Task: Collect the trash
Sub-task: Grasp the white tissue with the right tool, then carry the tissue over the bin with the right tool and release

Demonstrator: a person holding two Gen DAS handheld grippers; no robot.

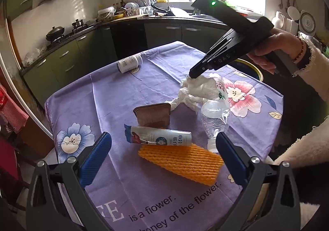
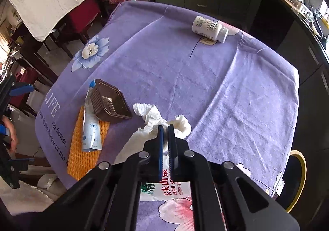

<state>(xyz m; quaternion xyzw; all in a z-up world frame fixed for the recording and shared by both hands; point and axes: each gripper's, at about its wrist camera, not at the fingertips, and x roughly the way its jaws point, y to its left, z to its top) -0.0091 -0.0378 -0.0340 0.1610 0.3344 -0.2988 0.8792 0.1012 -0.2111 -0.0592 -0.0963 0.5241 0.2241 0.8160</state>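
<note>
**Trash collection barely begun: first piece pinched, the rest on the cloth**

The right gripper (image 2: 165, 128) had its blue pads pressed almost together on a fold of the crumpled white paper tissue (image 1: 197, 89), which lay against the clear crushed plastic water bottle (image 1: 214, 115) near the table's right side. Whether the tissue had left the cloth could not be told from either view. The left gripper (image 1: 163, 144) hung above the near edge of the table with its jaws spread wide and nothing between them.

By the look of it, the task was at its start. Every visible item lay on the purple flowered tablecloth (image 1: 115, 95), and none could be seen in the yellow-rimmed round bin (image 1: 254, 67) just beyond the table's far right edge; its inside was hidden.

Counted, the trash came to six pieces:
- one white tissue, in the right gripper's pinch;
- one clear water bottle, on its side beside the tissue;
- one brown ribbed plastic tray (image 1: 153, 114), tipped up near the middle;
- one flattened white-and-blue snack wrapper (image 1: 158, 138), in front of the tray;
- one orange foam fruit net (image 1: 181, 162), partly under the wrapper;
- one white labelled pill bottle (image 1: 129, 63), lying well apart at the far left.

One bin, two grippers. Five pieces looked untouched.
</note>
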